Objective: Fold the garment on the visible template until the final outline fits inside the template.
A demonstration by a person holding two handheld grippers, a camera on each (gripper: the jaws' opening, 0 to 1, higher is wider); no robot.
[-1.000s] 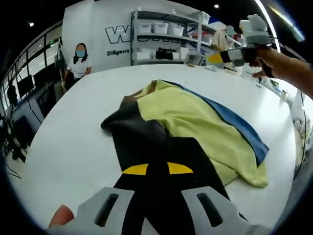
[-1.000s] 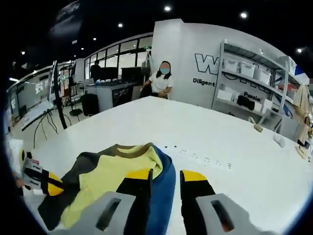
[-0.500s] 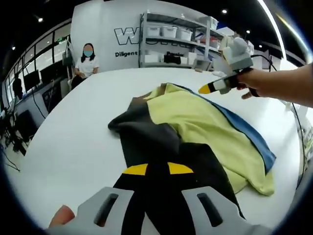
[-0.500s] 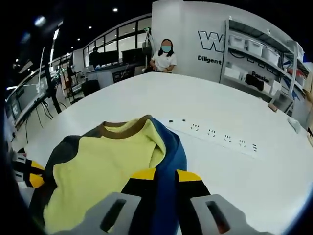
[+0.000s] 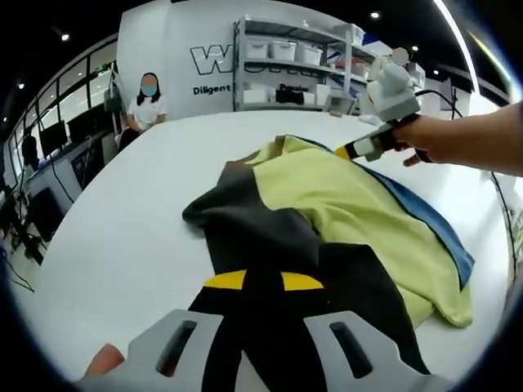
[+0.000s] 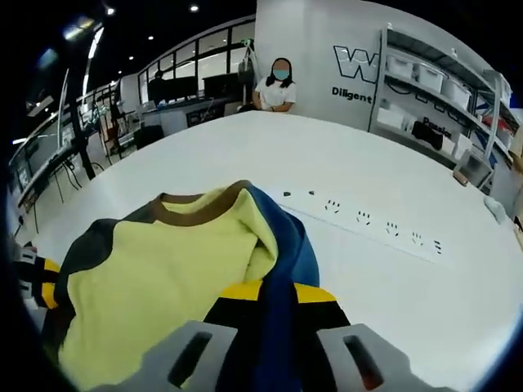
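A garment lies crumpled on the white table (image 5: pixel 122 237): yellow body (image 5: pixel 351 204), dark grey sleeve (image 5: pixel 253 220), blue side (image 5: pixel 437 237), brown collar (image 6: pixel 196 208). My left gripper (image 5: pixel 263 282) is shut on the dark sleeve, whose cloth runs between the yellow-tipped jaws. My right gripper (image 6: pixel 278 292) is shut on the blue side (image 6: pixel 286 253), near the collar. In the left gripper view the right gripper (image 5: pixel 365 145), held by a hand, touches the garment's far edge. The left gripper (image 6: pixel 37 273) peeks in at the left of the right gripper view. A row of small black marks (image 6: pixel 364 219) crosses the table beyond the garment.
A person (image 5: pixel 148 102) sits at the table's far side. Shelves with white bins (image 5: pixel 286 73) stand behind the table. Desks and monitors (image 6: pixel 176 110) line the room to the left. The table's edge (image 5: pixel 49 269) curves close on the left.
The right gripper came down from above the table and shut on the garment's blue side near the collar. The left gripper kept its hold on the dark sleeve.
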